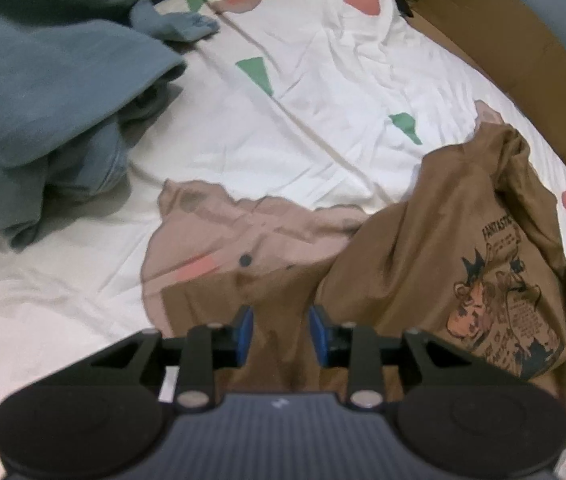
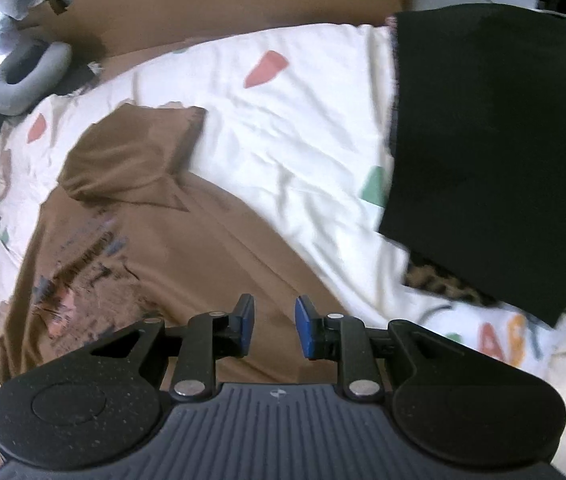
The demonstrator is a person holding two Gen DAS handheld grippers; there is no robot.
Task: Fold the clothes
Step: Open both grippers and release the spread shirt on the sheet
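A brown T-shirt [image 1: 443, 240] with a cartoon print [image 1: 499, 300] lies crumpled on the white patterned bedsheet [image 1: 303, 100]. My left gripper [image 1: 281, 332] hovers over its edge with the blue pads apart; brown fabric shows in the gap, and the pads do not press on it. In the right wrist view the same T-shirt [image 2: 187, 248] lies spread out, one sleeve [image 2: 135, 156] folded over the body and the print [image 2: 83, 280] at the left. My right gripper [image 2: 274, 326] stands open just above the shirt, nothing between its fingers.
A heap of blue-grey clothes [image 1: 43, 80] lies at the left. A black garment [image 2: 495, 140] covers the sheet at the right, over a leopard-print cloth [image 2: 443, 280]. Cardboard [image 2: 223, 4] lines the far edge of the bed. A grey neck pillow [image 2: 23, 76] sits at the far left.
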